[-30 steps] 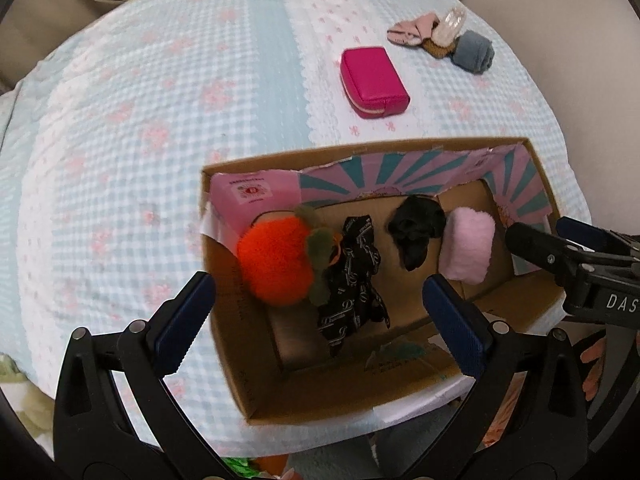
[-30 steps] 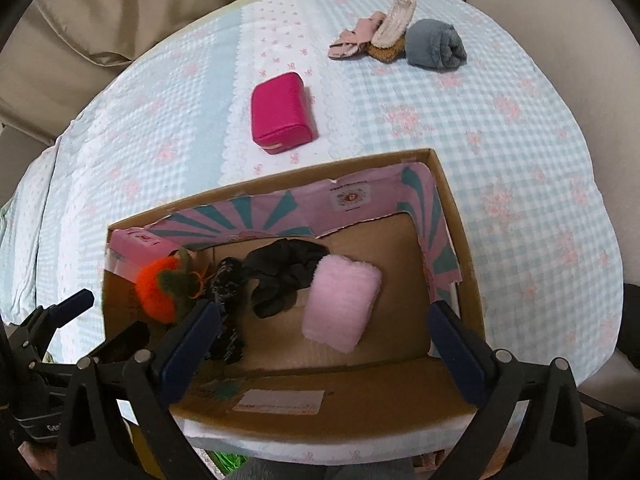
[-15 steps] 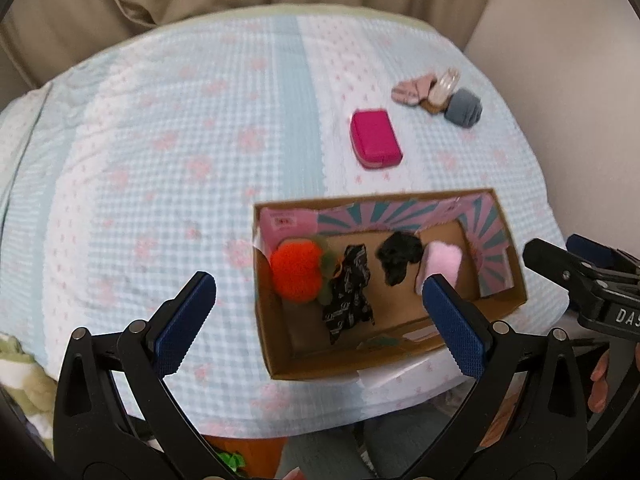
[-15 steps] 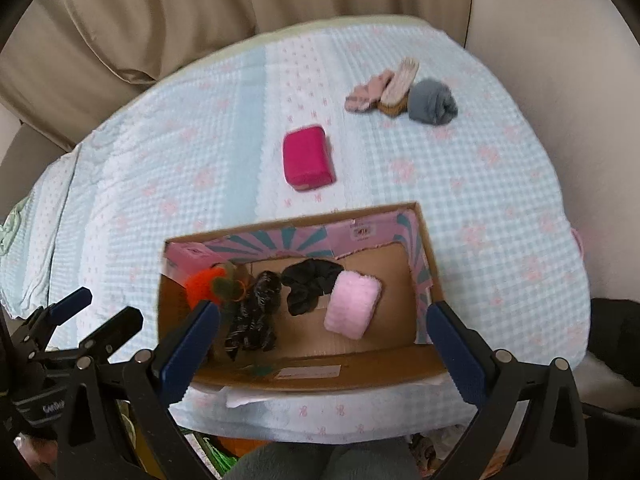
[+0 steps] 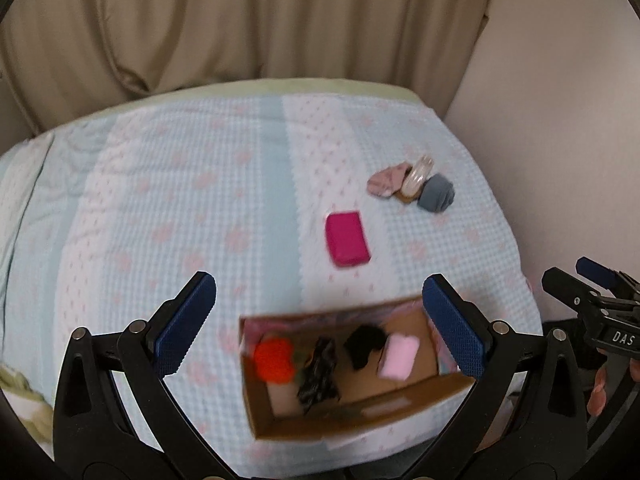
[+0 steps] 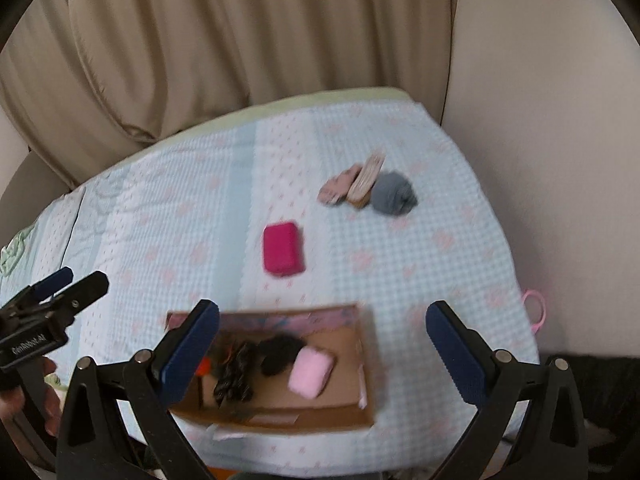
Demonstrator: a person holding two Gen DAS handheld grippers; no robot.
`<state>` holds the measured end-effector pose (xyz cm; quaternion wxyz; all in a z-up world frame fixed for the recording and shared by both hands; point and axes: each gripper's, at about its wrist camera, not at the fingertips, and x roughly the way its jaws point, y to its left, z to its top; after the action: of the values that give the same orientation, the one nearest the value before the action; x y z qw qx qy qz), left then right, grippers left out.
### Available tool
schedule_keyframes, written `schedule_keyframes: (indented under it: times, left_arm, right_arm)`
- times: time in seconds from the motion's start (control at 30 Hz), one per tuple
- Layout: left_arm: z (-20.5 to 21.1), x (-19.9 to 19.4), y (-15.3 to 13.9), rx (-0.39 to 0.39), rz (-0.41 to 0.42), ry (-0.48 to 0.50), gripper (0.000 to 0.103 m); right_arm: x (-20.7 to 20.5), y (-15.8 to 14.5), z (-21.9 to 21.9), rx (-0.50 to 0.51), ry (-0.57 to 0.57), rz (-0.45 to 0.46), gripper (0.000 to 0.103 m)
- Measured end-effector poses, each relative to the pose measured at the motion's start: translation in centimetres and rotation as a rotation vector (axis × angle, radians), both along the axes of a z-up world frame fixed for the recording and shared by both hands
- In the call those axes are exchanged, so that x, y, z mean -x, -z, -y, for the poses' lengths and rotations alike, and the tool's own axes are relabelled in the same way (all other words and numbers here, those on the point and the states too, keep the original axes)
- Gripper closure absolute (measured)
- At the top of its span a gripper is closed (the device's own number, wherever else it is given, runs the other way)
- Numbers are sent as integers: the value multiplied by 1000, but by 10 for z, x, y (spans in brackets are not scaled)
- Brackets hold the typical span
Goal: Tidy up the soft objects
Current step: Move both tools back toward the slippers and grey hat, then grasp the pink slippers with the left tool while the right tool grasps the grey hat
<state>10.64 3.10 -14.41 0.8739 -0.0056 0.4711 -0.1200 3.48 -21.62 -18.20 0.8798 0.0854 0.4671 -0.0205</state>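
Both the left gripper [image 5: 320, 328] and the right gripper [image 6: 322, 346] hang wide and empty above the brown cardboard box [image 5: 360, 420]; inside it lie an orange fluffy ball [image 5: 274, 360], black patterned cloth [image 5: 318, 376], black scrunchie [image 5: 364, 346] and pink fuzzy pad [image 5: 398, 362], with a magenta rectangular pouch [image 5: 346, 238] beyond the box

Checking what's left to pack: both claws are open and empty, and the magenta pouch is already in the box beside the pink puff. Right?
Not quite. The magenta pouch is not in the box; the right wrist view shows it lying on the bedspread beyond the box. The rest holds: the left claw and right claw are open and empty, and the pink puff is in the box.
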Motion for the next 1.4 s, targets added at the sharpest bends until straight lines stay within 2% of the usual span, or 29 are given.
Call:
schedule_keyframes:
  times: [0.23,0.53,0.7,0.93,1.17,1.4]
  left_arm:
    - [45,-63,-3,24,-29,34,0]
    - [109,-152,32,33,-128,47,0]
    - [143,-199,70,45,-214,54,0]
    - [196,-265,144,22,-303,134,0]
    - [236,-317,218,-19,-344,229,1]
    - [251,-345,265,-47,-368,284,4]
  right_arm:
    - [-47,-6,49,-12,17,26,0]
    - [-124,16,106,-8,-37,-6,0]
    - [-168,50,132,-11,-104,-51,0]
    - [-212,116,155,-2,-187,-107,0]
    - [-244,179,163,-26,-203,-142,0]
    - [-268,222,166,-60,-210,-161,0]
